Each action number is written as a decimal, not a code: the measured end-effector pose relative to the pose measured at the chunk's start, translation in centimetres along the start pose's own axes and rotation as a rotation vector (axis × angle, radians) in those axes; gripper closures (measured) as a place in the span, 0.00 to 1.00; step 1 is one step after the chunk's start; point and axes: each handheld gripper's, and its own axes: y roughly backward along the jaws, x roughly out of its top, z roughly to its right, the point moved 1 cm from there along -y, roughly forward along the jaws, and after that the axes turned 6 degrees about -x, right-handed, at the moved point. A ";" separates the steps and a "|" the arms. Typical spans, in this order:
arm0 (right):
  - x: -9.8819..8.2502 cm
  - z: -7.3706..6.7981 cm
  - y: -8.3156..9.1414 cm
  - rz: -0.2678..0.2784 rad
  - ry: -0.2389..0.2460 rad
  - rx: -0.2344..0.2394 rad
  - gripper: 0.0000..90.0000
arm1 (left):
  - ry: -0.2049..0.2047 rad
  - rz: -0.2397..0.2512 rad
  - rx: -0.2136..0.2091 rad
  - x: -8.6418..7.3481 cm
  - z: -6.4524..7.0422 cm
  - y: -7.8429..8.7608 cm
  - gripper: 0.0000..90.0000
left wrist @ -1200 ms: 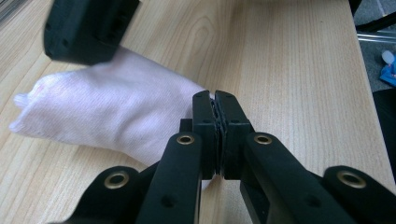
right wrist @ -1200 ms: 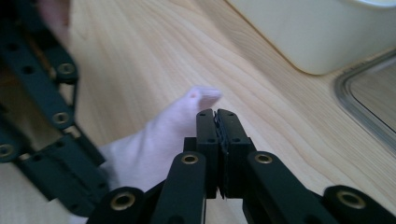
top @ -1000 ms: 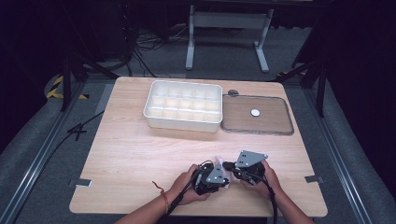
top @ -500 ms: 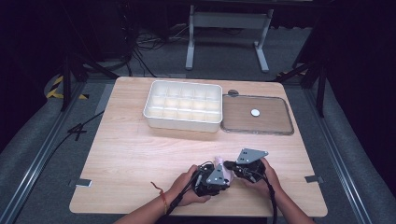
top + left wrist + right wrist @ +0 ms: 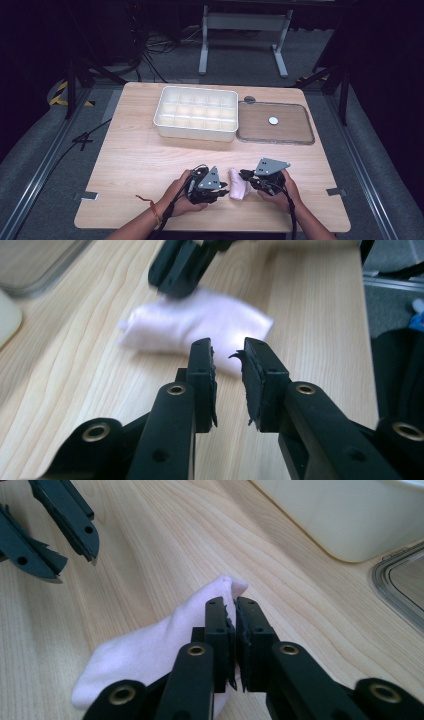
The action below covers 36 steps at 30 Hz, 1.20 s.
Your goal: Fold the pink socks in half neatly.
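Observation:
A small pale pink sock (image 5: pixel 238 184) lies on the wooden table near its front edge, between my two grippers. My left gripper (image 5: pixel 222 187) is just left of it and has drawn back from it. Its jaws (image 5: pixel 227 347) have just been opening, with nothing in the gap and the sock (image 5: pixel 200 325) ahead of them. My right gripper (image 5: pixel 246 175) reaches the sock from the right. Its jaws (image 5: pixel 231 602) hover over the sock (image 5: pixel 150 650) and have just been opening to a thin slit, with no cloth visible in it.
A white compartment tray (image 5: pixel 196 129) stands at the back of the table. Right of it lies a clear flat lid (image 5: pixel 295 139) with a small white disc (image 5: pixel 273 120) on it. The table's front edge runs just below the hands.
The left gripper has pulled away to the left and opened. The pink sock, hidden between the close-set grippers before, now lies in plain sight between them. The right hand has stayed put.

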 end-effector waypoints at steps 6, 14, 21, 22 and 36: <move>0.7 0.0 0.7 0.036 -0.021 -0.008 0.84 | 0.005 -0.059 0.027 -2.0 -0.5 1.5 0.77; 1.4 -0.9 0.7 0.019 -0.017 -0.014 0.68 | 0.084 -0.101 0.081 -5.3 -1.7 4.3 0.68; 1.7 -1.2 0.6 0.002 -0.036 -0.021 0.60 | 0.136 -0.112 0.108 -8.2 -2.2 6.3 0.65; 1.4 -1.2 0.3 -0.022 -0.038 -0.018 0.59 | 0.137 -0.115 0.109 -8.6 -2.3 6.6 0.63; -0.6 0.2 -1.8 -0.133 -0.164 0.072 0.45 | 0.248 -0.108 0.173 -13.3 -2.9 9.3 0.58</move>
